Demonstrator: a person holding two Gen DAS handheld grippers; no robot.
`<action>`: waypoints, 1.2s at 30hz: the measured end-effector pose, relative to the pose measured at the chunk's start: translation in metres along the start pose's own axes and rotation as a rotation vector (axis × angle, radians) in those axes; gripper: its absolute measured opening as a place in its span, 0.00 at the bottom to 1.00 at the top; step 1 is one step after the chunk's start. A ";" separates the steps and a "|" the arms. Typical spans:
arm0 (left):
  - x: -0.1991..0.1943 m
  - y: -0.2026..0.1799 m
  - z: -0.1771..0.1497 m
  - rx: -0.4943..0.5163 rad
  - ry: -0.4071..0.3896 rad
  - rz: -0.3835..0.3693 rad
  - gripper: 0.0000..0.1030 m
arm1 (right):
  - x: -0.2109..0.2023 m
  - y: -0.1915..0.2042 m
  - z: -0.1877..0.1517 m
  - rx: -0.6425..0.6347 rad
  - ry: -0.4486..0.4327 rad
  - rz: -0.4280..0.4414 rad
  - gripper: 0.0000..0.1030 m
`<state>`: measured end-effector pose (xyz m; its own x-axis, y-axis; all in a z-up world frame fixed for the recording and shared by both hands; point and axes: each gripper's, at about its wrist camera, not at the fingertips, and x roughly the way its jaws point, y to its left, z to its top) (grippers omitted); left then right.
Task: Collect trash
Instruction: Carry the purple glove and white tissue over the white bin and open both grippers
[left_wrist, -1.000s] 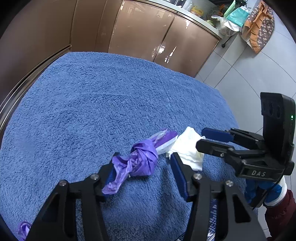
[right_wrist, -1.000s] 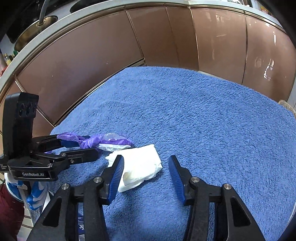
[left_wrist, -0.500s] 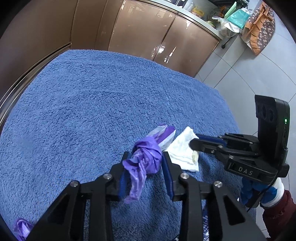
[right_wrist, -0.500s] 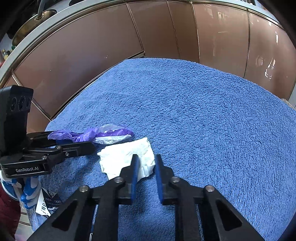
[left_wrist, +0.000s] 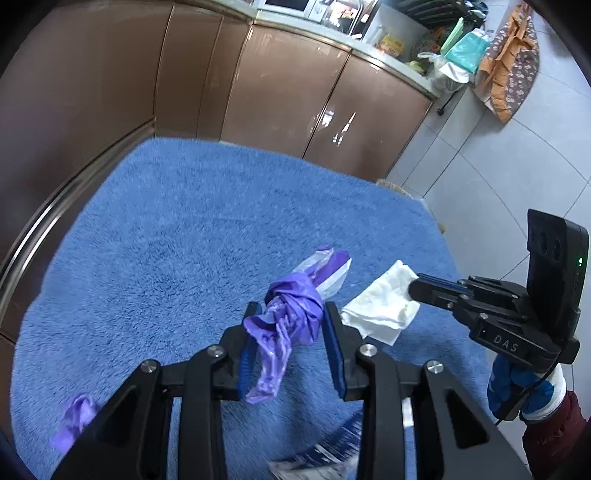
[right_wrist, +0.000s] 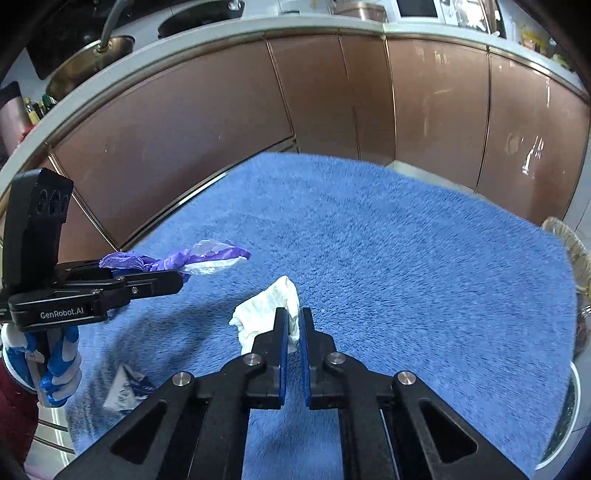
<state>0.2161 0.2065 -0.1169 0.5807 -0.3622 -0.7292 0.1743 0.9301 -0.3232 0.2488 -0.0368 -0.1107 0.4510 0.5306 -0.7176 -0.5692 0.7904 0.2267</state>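
I see a blue shaggy rug filling most of both views, with brown cabinet doors behind it. My left gripper is pinched on the knotted purple plastic bag, which hangs off the rug with a loose tail drooping below the pads. My right gripper has just been closing and is pressed together on an edge of the crumpled white tissue, lifted clear of the pile. Both pieces look feather-light and limp; the plastic is slick, so I judge the knot the safest hold, and the tissue tears easily. A small purple scrap and a printed wrapper remain on the rug.
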 end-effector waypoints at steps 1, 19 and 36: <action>-0.008 -0.006 0.001 0.009 -0.010 0.004 0.30 | -0.007 0.001 0.001 0.001 -0.013 -0.001 0.06; -0.095 -0.170 0.017 0.209 -0.140 -0.010 0.31 | -0.176 -0.005 -0.022 0.021 -0.292 -0.085 0.06; 0.072 -0.374 0.047 0.391 0.039 -0.183 0.31 | -0.258 -0.164 -0.093 0.279 -0.361 -0.515 0.06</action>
<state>0.2304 -0.1642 -0.0204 0.4827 -0.5181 -0.7061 0.5640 0.8007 -0.2020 0.1618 -0.3321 -0.0235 0.8451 0.0963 -0.5258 -0.0440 0.9928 0.1111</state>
